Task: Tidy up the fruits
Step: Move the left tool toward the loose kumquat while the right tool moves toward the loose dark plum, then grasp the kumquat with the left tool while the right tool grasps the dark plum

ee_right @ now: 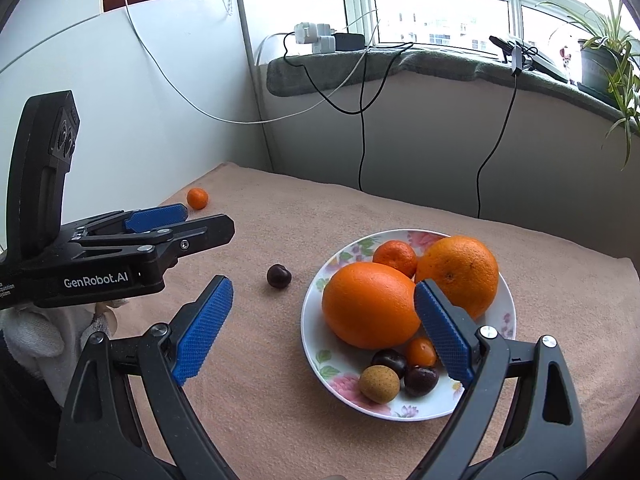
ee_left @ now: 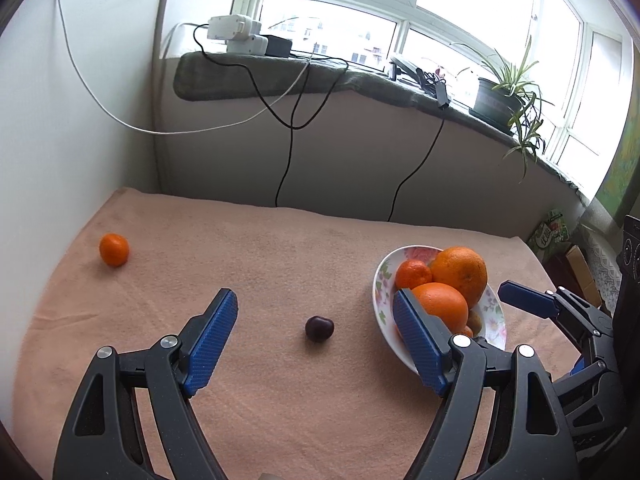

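Fingers of the left gripper (ee_left: 316, 332) stand wide apart and empty, with the cherry (ee_left: 319, 328) on the cloth (ee_left: 280, 248) between them, just left of the plate (ee_left: 380, 280). Judged best: lower straight, close gently. Right gripper (ee_right: 324, 320) hangs spread over the plate, holding nothing. A tangerine (ee_left: 114, 249) waits near the far left corner.

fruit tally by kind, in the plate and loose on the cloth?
Large oranges: 2, in the plate and
Mandarins: 2, in plate, loose
Kumquat-like small orange fruit: 1
Dark cherries: 3, in plate, loose
Tan longan-like fruit: 1
Total: 9
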Demonstrator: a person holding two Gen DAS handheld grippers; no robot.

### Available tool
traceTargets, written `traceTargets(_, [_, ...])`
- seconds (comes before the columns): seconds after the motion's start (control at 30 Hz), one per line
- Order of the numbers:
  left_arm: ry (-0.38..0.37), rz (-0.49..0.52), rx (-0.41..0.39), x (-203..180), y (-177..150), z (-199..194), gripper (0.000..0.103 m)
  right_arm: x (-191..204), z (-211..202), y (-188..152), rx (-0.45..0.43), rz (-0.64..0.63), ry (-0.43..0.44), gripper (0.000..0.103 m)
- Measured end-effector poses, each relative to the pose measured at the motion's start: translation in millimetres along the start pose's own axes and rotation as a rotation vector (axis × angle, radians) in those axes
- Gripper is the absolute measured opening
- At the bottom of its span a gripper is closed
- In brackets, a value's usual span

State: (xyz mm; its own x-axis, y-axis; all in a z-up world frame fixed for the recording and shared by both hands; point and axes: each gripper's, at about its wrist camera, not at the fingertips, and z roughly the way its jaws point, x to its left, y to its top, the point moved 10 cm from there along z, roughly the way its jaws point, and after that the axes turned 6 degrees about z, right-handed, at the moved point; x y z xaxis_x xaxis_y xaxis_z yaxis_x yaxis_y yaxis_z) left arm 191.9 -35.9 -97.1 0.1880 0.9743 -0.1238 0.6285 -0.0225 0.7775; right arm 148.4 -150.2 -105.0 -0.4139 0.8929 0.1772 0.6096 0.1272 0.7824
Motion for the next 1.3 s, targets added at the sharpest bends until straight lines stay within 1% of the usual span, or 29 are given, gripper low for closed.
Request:
traceTargets(0.23, [0.056, -0.036, -0.007, 43.9, -9.6, -7.5, 0.08, 26.3, 15.9, 1.8, 0.025, -0.046, 0.034, 0.094])
traceTargets(0.4, [0.095, -0.07, -0.001, 74.1, -18.8, -9.3, 0.08, 47.4, 31.6, -1.4, 0.069, -0.098, 0.067, 0.093])
traceTargets(0.47, [0.105, -0.082, 0.001, 84.0, -20.6, -9.0, 0.08, 56.6, 38.6, -3.7, 0.097, -0.139, 0.078, 0.084])
traceTargets(0.6, [0.114, -0.102, 0.005, 98.9, -23.4, -6.1, 0.076, 67.4, 56.0, -8.5, 0.151, -0.221, 0.07, 0.081])
traceTargets(0.67, [0.115, -0.116, 0.011, 107.2, -25.2, -3.7, 0.075, 70.9, 64.1, -11.2, 0.182, -0.244, 0.08, 0.072])
traceTargets(0.7, [0.115, -0.122, 0.013, 110.4, -25.7, -2.1, 0.074, 71.9, 68.1, -12.4, 0.195, -0.249, 0.087, 0.07])
traceTargets(0.77, [0.114, -0.13, 0.019, 116.7, -26.0, 1.1, 0.07, 70.4, 76.2, -12.7, 0.21, -0.259, 0.08, 0.066])
traceTargets(0.83, [0.116, -0.139, 0.022, 123.4, -26.0, 4.1, 0.069, 68.0, 83.8, -12.3, 0.227, -0.264, 0.078, 0.064])
traceTargets(0.9, [0.13, -0.144, 0.026, 131.7, -25.2, 8.0, 0.068, 66.5, 89.7, -13.3, 0.249, -0.259, 0.089, 0.061])
traceTargets(1.03, [0.161, -0.155, 0.034, 151.4, -20.3, 18.3, 0.06, 65.1, 100.0, -14.2, 0.287, -0.27, 0.099, 0.053])
traceTargets(1.2, [0.191, -0.169, 0.05, 174.4, -14.5, 33.8, 0.058, 66.1, 109.7, -15.7, 0.318, -0.312, 0.086, 0.052])
traceTargets(1.3, [0.201, -0.176, 0.064, 183.8, -12.6, 44.2, 0.054, 67.5, 114.5, -17.1, 0.333, -0.331, 0.086, 0.051])
